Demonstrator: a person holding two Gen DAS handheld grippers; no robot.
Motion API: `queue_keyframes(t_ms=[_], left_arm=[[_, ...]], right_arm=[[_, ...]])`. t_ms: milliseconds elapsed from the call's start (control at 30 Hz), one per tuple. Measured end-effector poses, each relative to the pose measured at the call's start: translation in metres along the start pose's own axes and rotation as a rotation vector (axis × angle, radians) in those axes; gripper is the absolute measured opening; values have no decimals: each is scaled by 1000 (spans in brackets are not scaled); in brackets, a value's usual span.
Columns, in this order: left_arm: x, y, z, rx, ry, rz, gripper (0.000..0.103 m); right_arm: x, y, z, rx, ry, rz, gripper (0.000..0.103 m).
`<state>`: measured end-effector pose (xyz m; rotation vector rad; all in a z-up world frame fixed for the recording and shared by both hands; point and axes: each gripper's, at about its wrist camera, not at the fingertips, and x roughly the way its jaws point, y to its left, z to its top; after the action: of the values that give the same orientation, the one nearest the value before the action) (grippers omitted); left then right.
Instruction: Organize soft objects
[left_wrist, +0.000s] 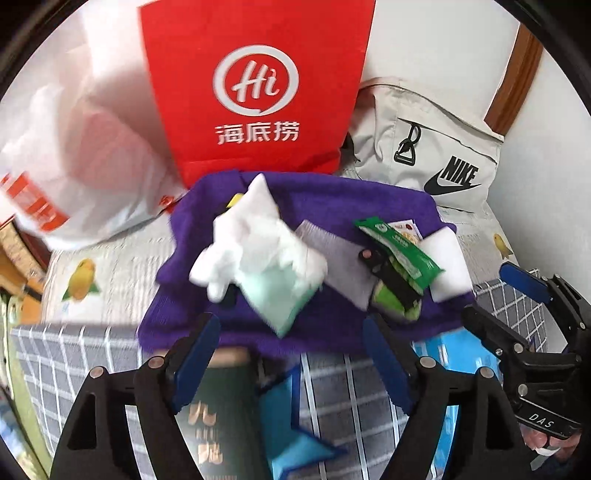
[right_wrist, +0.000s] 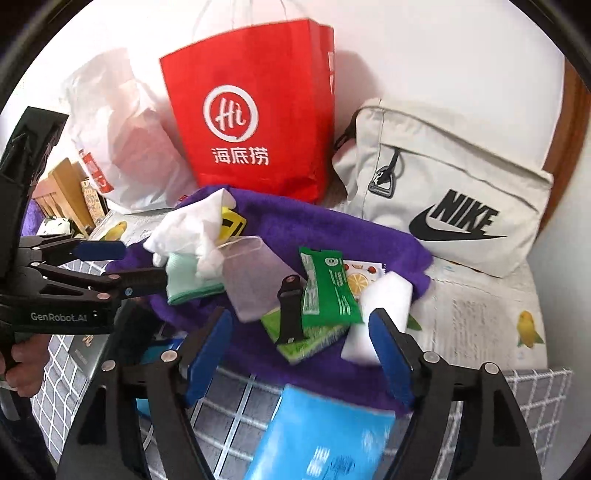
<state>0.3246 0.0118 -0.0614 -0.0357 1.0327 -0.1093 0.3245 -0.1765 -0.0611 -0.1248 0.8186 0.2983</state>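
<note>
Both grippers empty and spread wide: left gripper (left_wrist: 291, 354) and right gripper (right_wrist: 299, 350) hover over the near edge of the purple towel (left_wrist: 332, 199), nothing between the jaws, pads touching nothing. No earlier picture, so only the present state counts. Judged step: between picks, a pile of soft things sits on the towel waiting to be sorted. White crumpled cloth (left_wrist: 255, 236) lies on the left half of the towel, overlapping a mint green cloth (left_wrist: 277, 291) just nearer; white foam block (right_wrist: 384, 299) at the right edge, touching a green packet (right_wrist: 325, 288); green-yellow sponge (right_wrist: 306, 339) under a black strap (right_wrist: 290, 310); frosted pouch (right_wrist: 251, 280) in the middle. Next move probably calls for dropping one gripper onto the white cloth or the foam block and closing on it; loose folds may drag neighbours along. Readable text: red paper bag (left_wrist: 255, 85) far behind reads "Hi" plus 海底捞; beige bag (right_wrist: 443, 192) far right reads "NIKE"; gripper body reads "GenRobot.AI". Packet print too small to read.
</note>
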Motion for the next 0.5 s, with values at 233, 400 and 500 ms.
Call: queue_keyframes(t_ms=[233,400,500], left_arm=[[-52,3,-52,-13,-83,46,86],[-87,3,-86,-38,-142,35,87],[-106,-3,-105,-43,-183,66,92]], right_arm=[[-40,12,-29,66,-21,-2,87],[-74,20,-52,100,-44,-27,90],[-96,27,-68,105,-66,-38,91]])
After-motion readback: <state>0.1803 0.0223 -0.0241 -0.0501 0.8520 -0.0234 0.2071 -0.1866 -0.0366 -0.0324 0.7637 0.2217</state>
